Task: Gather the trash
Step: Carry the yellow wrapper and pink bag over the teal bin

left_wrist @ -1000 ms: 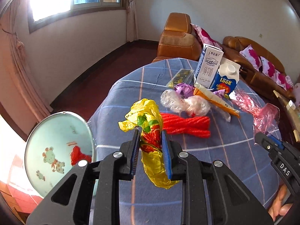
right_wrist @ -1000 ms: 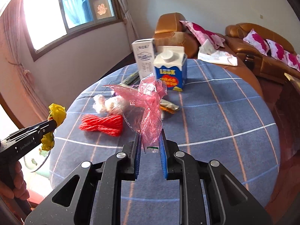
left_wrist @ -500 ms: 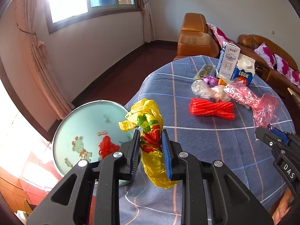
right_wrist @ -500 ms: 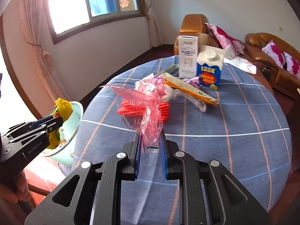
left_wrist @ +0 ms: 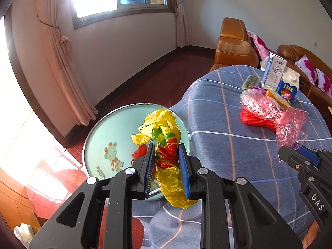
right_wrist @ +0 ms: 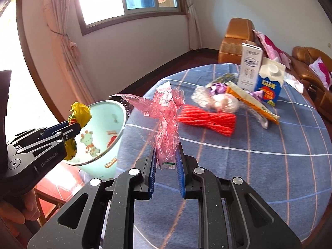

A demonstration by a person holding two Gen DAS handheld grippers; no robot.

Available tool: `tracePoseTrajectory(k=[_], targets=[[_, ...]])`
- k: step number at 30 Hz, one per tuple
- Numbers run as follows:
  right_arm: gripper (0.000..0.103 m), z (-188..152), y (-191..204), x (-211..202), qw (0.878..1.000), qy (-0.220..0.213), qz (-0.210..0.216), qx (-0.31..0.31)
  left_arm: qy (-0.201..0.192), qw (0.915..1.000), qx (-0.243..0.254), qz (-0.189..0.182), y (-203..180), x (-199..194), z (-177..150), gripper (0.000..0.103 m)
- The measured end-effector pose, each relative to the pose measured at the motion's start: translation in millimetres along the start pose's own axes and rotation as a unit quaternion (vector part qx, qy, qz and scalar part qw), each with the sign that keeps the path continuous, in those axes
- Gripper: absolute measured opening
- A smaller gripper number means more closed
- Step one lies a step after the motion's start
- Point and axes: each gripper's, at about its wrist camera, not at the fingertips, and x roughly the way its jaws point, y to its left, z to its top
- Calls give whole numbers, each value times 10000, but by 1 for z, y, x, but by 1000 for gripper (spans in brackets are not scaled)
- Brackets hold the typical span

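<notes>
My left gripper (left_wrist: 167,155) is shut on a crumpled yellow plastic bag (left_wrist: 164,128) with red and green print, held over the mouth of a pale green bin (left_wrist: 99,134) beside the table. In the right wrist view that left gripper (right_wrist: 76,127) and the yellow bag (right_wrist: 79,112) hang at the bin (right_wrist: 103,120) rim. My right gripper (right_wrist: 166,155) is shut on a pink transparent wrapper (right_wrist: 166,114) above the table's left edge. From the left wrist view the right gripper (left_wrist: 290,153) and the pink wrapper (left_wrist: 290,124) show at the right.
On the blue checked tablecloth (right_wrist: 259,155) lie a red netting bundle (right_wrist: 207,118), a clear crumpled bag (right_wrist: 217,101), an orange wrapper (right_wrist: 253,103), a white carton (right_wrist: 250,66) and a blue milk carton (right_wrist: 269,78). Brown sofas (right_wrist: 236,39) stand behind. A red scrap (left_wrist: 141,151) lies inside the bin.
Both grippers have swung left from over the table toward the bin, each keeping its bag. The bin now fills more of both views and the yellow bag hangs over its opening.
</notes>
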Motion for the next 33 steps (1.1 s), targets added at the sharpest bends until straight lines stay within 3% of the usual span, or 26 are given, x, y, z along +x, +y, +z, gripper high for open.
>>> tracePoseTrajectory(k=[21,33], targets=[[19,20,81,45,9966,192,395,-700,133,9973,-607,382,75,14,-7,23],[19,30,104,73,9946,325,566,-805,224,9958,-777,432,97,27,-7,23]])
